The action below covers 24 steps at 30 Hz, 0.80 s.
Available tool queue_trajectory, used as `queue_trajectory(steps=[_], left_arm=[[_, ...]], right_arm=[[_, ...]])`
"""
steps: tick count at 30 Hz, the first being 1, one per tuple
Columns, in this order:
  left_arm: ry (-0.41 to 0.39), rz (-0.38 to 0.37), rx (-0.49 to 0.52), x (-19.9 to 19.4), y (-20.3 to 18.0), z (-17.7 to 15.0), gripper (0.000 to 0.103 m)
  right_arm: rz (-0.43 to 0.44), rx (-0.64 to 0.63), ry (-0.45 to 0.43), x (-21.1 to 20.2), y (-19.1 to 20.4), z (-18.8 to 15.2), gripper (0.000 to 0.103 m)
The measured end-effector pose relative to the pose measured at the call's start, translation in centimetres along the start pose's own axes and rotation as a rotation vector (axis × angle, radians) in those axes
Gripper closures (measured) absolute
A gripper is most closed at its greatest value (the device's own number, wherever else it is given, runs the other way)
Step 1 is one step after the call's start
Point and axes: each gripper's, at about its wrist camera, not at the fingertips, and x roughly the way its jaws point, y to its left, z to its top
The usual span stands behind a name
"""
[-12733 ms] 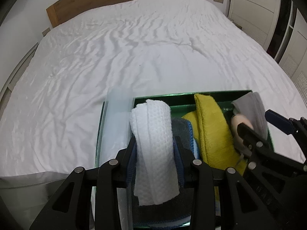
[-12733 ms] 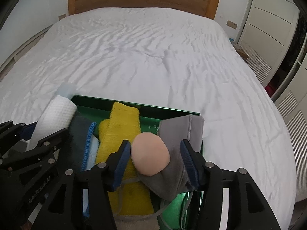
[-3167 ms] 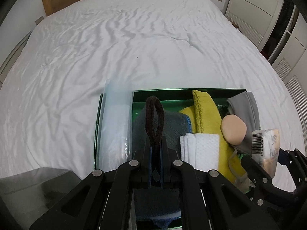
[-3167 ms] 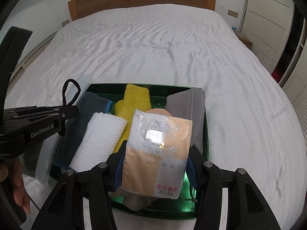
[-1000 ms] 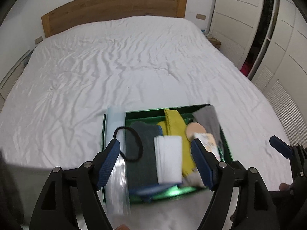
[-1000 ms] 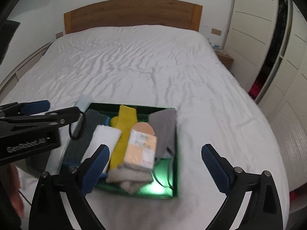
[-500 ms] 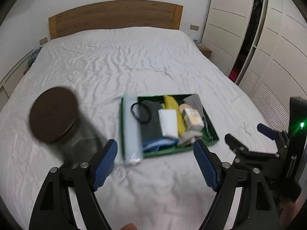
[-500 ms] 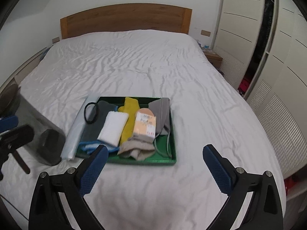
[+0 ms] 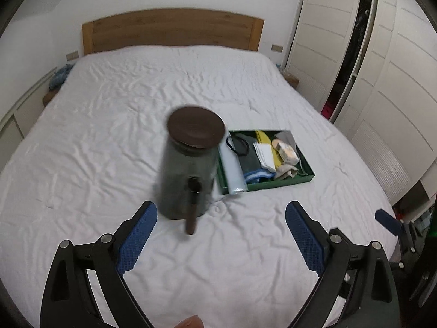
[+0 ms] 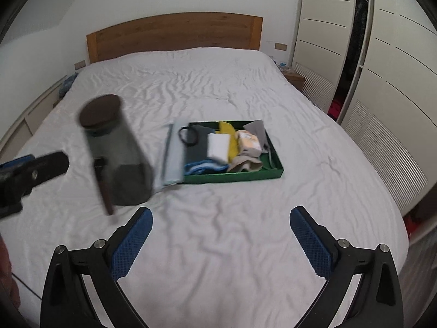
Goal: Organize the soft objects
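Note:
A green tray (image 10: pixel 275 161) (image 9: pixel 307 168) lies on the white bed. It holds a dark grey towel with a black hair band (image 10: pixel 188 135) on it, a white cloth (image 10: pixel 217 143), a yellow cloth (image 10: pixel 228 131), a tissue pack (image 10: pixel 247 143), a grey cloth and a beige cloth. My left gripper (image 9: pixel 221 235) is open and empty, well back from the tray. My right gripper (image 10: pixel 221 236) is open and empty, also well back.
A dark glass jar (image 9: pixel 188 161) (image 10: pixel 117 150) with a brown lid stands on the bed left of the tray, with a brown stick leaning on it. A clear plastic sheet (image 10: pixel 172 155) lies along the tray's left side. White wardrobes (image 10: pixel 382 68) stand to the right.
Both grippers have drawn farther back from the tray and stay open. The left wrist view has swung, so the jar now sits in its middle.

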Motion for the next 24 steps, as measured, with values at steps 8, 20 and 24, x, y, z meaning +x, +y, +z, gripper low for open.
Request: queue_trajectory(steps=[8,20,24], left_arm=[[-0.001,-0.019,0.029,-8.3,3.1,0.6,0.010],[0.001,0.068,0.037,-16.4,2.2,0.8,0.003],[-0.031,0.109,0.037,-19.3,1.9,1.1,0.003]], right_arm=[[-0.016,-0.016,-0.017,-12.4,4.2,0.3,0.000],[-0.030,-0.045,0.010,-22.1,4.5,2.2,0.000],[-0.016,-0.118,-0.033,-25.7,4.8,3.3,0.000]])
